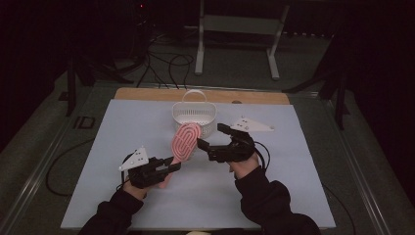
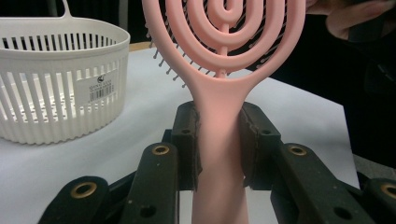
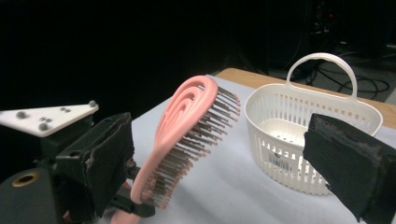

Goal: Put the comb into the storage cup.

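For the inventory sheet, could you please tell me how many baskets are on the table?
1. The white basket stands at the far middle of the table, just behind the head of the pink brush held in the left gripper. None seems hidden.

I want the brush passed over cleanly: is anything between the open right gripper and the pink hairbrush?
Nothing visible. The right gripper faces the pink hairbrush across bare table, jaws open. The left gripper clamps the handle lower down; the white basket stands behind.

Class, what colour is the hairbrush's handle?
Pink. The hairbrush shows best in the left gripper view, its handle clamped there.
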### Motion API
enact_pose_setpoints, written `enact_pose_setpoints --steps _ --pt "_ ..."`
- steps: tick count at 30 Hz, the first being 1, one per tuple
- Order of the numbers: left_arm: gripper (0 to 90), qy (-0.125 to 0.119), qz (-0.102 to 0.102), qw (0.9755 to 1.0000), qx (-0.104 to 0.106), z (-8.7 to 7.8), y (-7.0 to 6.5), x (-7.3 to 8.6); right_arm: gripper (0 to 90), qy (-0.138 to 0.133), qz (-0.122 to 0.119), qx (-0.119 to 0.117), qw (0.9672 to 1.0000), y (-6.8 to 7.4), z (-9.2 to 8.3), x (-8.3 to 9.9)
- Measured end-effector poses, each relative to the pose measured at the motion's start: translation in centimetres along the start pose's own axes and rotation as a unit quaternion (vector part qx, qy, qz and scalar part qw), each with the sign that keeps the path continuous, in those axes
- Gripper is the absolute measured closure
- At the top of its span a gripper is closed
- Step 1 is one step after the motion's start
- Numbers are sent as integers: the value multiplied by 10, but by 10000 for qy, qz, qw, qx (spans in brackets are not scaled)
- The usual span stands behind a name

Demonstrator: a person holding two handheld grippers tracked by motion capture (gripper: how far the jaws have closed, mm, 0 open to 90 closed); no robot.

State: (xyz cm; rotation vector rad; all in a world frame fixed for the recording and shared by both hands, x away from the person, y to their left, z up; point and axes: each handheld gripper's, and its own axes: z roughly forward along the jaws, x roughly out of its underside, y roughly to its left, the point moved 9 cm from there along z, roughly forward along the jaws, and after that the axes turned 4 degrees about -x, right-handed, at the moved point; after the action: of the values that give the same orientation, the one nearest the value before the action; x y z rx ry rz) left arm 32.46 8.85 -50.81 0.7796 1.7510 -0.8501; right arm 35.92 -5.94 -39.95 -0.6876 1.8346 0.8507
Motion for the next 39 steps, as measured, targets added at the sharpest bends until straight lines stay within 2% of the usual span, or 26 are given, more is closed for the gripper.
enact_pose_setpoints --steps 3,6,9,11,12,14,16,17,19,20,26,30,33,34,39 --pt "711 -2 5 10000 -2 0 0 0 81 -3 100 -11 9999 1 4 -1" --pt "711 -5 22 10000 -8 -1 0 0 81 14 361 50 9993 1 10 -3" --pt "711 -12 35 10000 -29 -1 1 0 81 57 630 -2 9980 2 15 -3" --pt "711 -11 38 10000 -29 -1 1 0 81 89 879 -113 9960 2 18 -2" --pt "711 -15 40 10000 -34 -1 1 -1 81 99 1086 -181 9939 2 20 -2" --pt "711 -7 31 10000 -24 -1 1 0 81 114 1147 -270 9930 3 21 -1" --pt "711 -4 43 10000 -34 0 1 0 104 169 1517 -456 9872 4 23 0" --pt "711 -10 37 10000 -35 0 1 0 127 198 1627 -479 9853 3 24 2" --pt "711 -7 43 10000 -46 0 1 0 143 180 1709 -511 9838 4 25 2" --pt "711 -9 43 10000 -48 0 1 0 169 191 1819 -548 9816 4 25 3" --pt "711 -1 63 10000 -72 0 0 0 250 271 2087 -634 9756 9 31 8" --pt "710 -10 82 9999 -92 0 0 0 295 377 2183 -689 9727 13 36 14" --pt "710 -8 80 9999 -103 0 0 0 354 405 2219 -697 9717 15 39 17" --pt "710 -9 75 9999 -89 0 0 0 378 418 2272 -721 9703 16 40 19" --pt "710 -15 83 9999 -147 0 1 -1 449 469 2324 -690 9690 17 42 22"
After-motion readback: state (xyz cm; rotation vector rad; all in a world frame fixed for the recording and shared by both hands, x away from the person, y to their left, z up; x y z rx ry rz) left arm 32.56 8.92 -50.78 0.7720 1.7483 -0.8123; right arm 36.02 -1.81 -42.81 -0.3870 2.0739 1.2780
